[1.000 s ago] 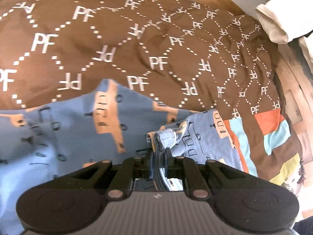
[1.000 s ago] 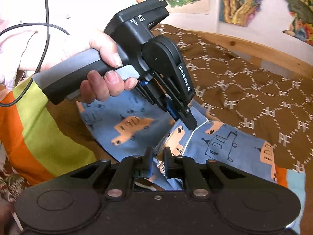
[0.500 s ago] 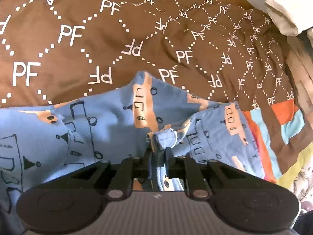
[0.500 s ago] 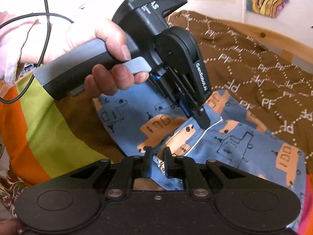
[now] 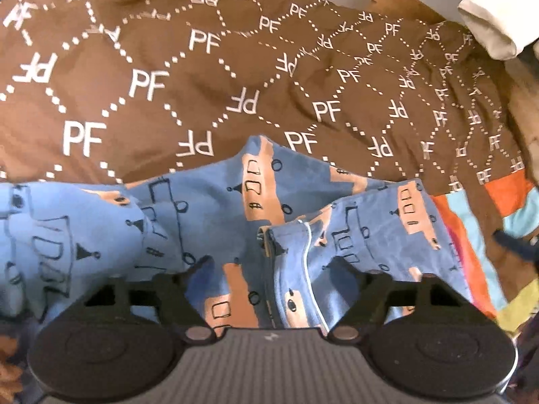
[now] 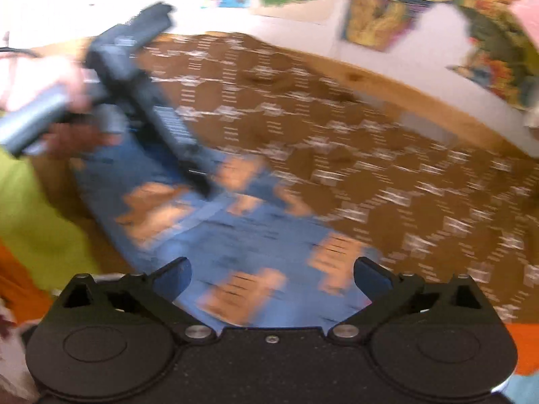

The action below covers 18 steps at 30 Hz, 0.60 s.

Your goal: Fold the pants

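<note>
1. Left gripper (image 5: 269, 269) spread wide, pants (image 5: 209, 208) bunched between and under its fingers, ungripped
2. Right gripper (image 6: 271, 274) gapes over blurred pants
3. Pants lie on brown bedspread (image 5: 235, 67)

The pants (image 5: 209, 208) lie on the bedspread (image 5: 235, 77) near both spread claws, a pillow (image 5: 495, 23) far right.

Splayed right claw (image 6: 272, 274) above (blurred) pants (image 6: 235, 235)
</note>
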### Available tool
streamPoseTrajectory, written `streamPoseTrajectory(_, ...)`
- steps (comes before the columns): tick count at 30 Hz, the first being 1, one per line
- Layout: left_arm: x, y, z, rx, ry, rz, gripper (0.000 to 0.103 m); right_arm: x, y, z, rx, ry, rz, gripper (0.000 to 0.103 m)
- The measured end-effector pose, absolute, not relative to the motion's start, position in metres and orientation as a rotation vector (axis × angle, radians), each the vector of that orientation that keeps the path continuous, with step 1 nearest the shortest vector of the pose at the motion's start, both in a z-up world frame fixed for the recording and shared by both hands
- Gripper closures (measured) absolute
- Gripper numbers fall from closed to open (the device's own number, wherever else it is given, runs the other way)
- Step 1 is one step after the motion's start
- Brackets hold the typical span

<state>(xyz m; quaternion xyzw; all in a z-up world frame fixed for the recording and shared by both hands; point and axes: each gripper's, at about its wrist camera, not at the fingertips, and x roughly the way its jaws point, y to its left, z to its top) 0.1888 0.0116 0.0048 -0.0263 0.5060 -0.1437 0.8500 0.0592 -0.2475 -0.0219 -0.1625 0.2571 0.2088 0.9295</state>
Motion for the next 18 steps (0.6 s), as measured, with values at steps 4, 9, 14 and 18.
streamPoseTrajectory(4, 0.179, 0.005, 0.007, -0.067, 1.054, -0.237, 0.005, 0.078, -0.270, -0.023, -0.241, 0.584, 0.323, 0.001)
streamPoseTrajectory(9, 0.157, -0.001, 0.002, -0.109, 1.014, -0.093, 0.001, 0.096, -0.276, -0.026, -0.106, 0.675, 0.227, 0.001)
streamPoseTrajectory(14, 0.127, -0.018, -0.016, 0.025, 0.965, 0.012, 0.000, 0.103, -0.273, -0.038, -0.100, 0.735, 0.158, 0.001)
streamPoseTrajectory(18, 0.114, -0.025, -0.030, 0.162, 0.937, 0.007, 0.001, 0.101, -0.277, -0.055, -0.183, 0.764, 0.120, 0.001)
